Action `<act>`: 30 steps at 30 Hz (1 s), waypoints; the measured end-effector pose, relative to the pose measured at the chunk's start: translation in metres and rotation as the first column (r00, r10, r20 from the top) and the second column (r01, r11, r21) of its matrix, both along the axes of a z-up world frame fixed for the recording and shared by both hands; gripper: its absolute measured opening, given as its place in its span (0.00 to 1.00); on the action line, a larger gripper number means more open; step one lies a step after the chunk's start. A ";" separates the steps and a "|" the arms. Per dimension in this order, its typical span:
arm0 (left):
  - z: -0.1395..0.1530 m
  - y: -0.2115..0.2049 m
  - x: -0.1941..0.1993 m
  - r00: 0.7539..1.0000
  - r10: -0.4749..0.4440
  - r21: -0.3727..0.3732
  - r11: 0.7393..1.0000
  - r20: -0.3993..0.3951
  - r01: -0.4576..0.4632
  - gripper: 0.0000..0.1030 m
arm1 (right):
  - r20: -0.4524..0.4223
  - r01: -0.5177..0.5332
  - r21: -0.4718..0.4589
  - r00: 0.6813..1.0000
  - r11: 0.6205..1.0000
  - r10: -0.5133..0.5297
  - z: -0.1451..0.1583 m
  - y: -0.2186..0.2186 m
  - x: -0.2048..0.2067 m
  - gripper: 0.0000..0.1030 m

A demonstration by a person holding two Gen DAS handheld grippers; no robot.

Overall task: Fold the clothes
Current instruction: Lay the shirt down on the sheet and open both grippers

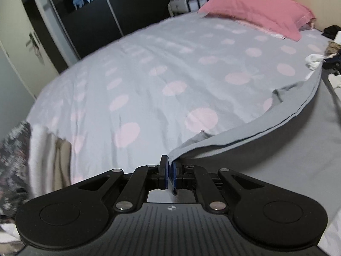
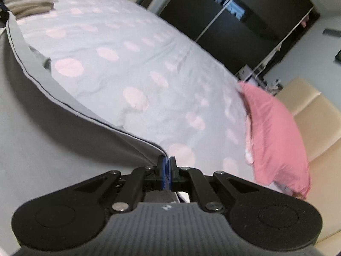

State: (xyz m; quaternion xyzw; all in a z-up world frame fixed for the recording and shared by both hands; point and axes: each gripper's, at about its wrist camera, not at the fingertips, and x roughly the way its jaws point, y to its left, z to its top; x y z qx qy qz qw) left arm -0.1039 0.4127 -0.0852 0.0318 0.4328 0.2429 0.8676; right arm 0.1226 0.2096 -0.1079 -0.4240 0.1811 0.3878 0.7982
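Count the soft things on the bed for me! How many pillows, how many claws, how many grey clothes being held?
Pink pillow: 1
Claws, left claw and right claw: 2
Grey garment held by both claws: 1
Stack of folded towels: 1
Total: 5

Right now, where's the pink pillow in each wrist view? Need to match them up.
Left wrist: pink pillow sits top right, at the far end of the dotted bedcover.
Right wrist: pink pillow sits right of centre, running down toward the lower right, beside the beige headboard.
Shared landmark: the dark sliding wardrobe doors, top left in the left view, top right in the right view.
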 end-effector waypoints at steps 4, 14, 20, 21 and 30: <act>-0.015 0.013 0.006 1.000 0.027 -0.035 0.999 -0.002 -0.027 0.03 | -0.043 0.034 -0.005 0.999 0.999 -0.034 -0.023 0.009 0.013 0.04; -0.025 0.028 0.014 0.995 0.098 -0.027 0.995 0.018 -0.098 0.12 | -0.130 0.138 0.041 0.983 0.990 -0.132 -0.029 0.025 0.025 0.08; -0.023 0.032 0.010 0.992 0.123 -0.020 0.992 0.018 -0.122 0.14 | -0.151 0.200 0.063 0.970 0.978 -0.189 -0.022 0.025 0.031 0.11; -0.022 0.031 0.010 0.992 0.122 -0.021 0.992 0.021 -0.122 0.14 | -0.154 0.207 0.061 0.968 0.976 -0.196 -0.021 0.023 0.032 0.11; -0.006 0.024 -0.003 0.991 0.123 -0.063 0.991 0.045 -0.120 0.27 | -0.256 0.267 0.060 0.936 0.962 -0.244 -0.011 -0.008 0.039 0.26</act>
